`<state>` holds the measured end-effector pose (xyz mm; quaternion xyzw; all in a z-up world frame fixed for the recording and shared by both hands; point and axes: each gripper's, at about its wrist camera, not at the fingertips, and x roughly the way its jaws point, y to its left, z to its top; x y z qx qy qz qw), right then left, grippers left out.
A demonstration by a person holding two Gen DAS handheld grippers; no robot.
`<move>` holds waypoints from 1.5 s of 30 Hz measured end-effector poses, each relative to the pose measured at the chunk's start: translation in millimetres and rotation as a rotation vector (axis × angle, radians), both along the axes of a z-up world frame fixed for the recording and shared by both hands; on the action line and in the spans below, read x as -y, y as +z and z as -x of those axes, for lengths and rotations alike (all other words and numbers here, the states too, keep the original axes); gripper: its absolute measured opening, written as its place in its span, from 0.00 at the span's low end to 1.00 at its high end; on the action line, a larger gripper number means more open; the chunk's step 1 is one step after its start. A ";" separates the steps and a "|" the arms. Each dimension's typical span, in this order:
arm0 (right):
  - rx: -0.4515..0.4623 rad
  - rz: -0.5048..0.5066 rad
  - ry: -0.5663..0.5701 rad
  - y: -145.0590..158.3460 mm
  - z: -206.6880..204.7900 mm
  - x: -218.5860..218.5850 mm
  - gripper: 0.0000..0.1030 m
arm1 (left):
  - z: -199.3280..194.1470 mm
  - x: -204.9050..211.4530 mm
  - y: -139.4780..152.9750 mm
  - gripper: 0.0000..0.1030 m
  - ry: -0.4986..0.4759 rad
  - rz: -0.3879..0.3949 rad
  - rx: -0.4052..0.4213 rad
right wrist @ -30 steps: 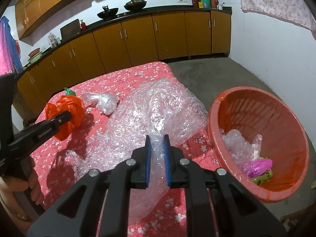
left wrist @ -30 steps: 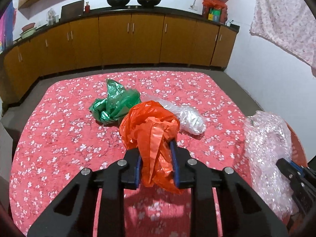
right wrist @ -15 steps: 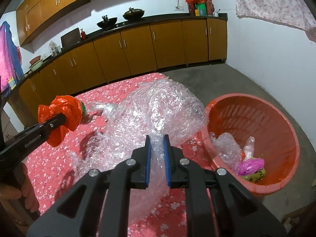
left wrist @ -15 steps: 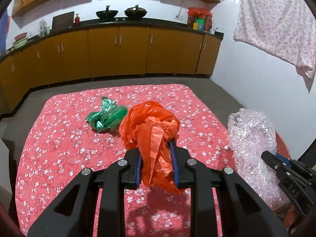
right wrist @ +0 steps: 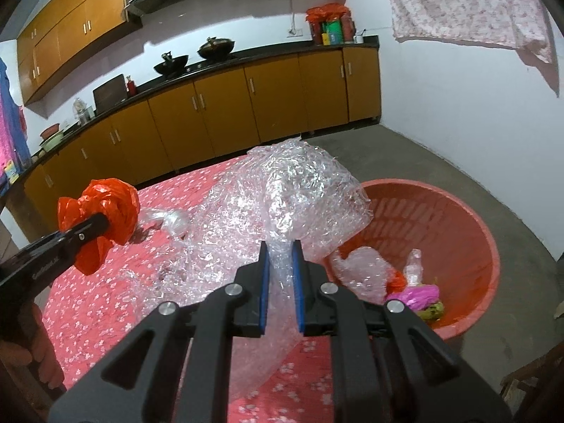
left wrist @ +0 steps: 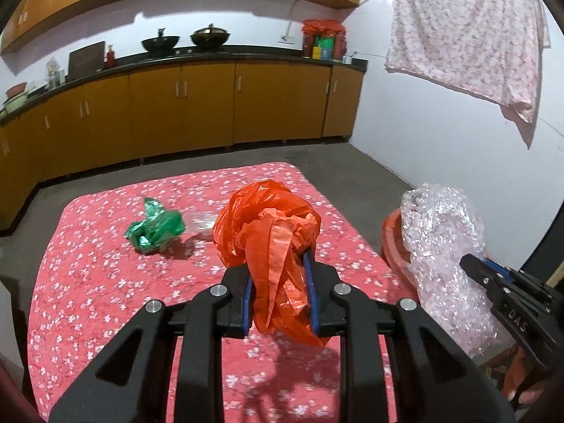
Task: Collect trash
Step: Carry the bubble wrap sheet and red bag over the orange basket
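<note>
- A kitchen fills the background: orange-brown cabinets [left wrist: 211, 105] run under a dark counter across the upper half of the left wrist view, with two black woks [left wrist: 187, 40] on top and a floral cloth [left wrist: 469, 31] hanging at the upper right.
- Left wrist view, centre: a red floral sheet [left wrist: 91, 282] covers the surface below the cabinets.
- Left wrist view, lower centre: the left gripper [left wrist: 278, 292] has its jaws pinching a crumpled orange plastic bag [left wrist: 268, 225], which bulges above the blue pads and hangs below them.
- Left wrist view, left of centre: a green plastic bag [left wrist: 155, 227] lies on the sheet, with a bit of clear plastic [left wrist: 201, 220] just beside it.
- Left wrist view, right edge: the right gripper [left wrist: 483, 271] holds a wad of bubble wrap [left wrist: 440, 246] in front of the rim of a red basket [left wrist: 391, 232].
- Right wrist view, lower centre: the right gripper [right wrist: 280, 282] has its jaws clamped on the bubble wrap [right wrist: 282, 204], which spreads up and left over the sheet [right wrist: 88, 303].
- Right wrist view, right side: the red basket [right wrist: 458, 232] sits on the grey floor beside the sheet, holding clear plastic, a pink scrap and something yellow-green.
- Right wrist view, left edge: the left gripper [right wrist: 98, 224] carries the orange bag [right wrist: 105, 208] above the sheet; a hand [right wrist: 35, 352] shows at the lower left.
</note>
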<state>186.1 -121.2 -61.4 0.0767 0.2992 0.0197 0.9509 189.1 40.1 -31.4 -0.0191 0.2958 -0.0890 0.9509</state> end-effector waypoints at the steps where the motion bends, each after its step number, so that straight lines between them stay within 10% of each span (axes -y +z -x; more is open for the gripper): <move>1: 0.004 0.003 -0.008 0.5 1.3 2.6 0.13 | 0.4 3.1 0.3 0.23 -0.010 0.000 0.001; 45: -0.012 0.027 -0.356 -24.0 -19.7 154.7 0.13 | -59.5 181.4 -33.4 0.23 -0.426 0.017 -0.100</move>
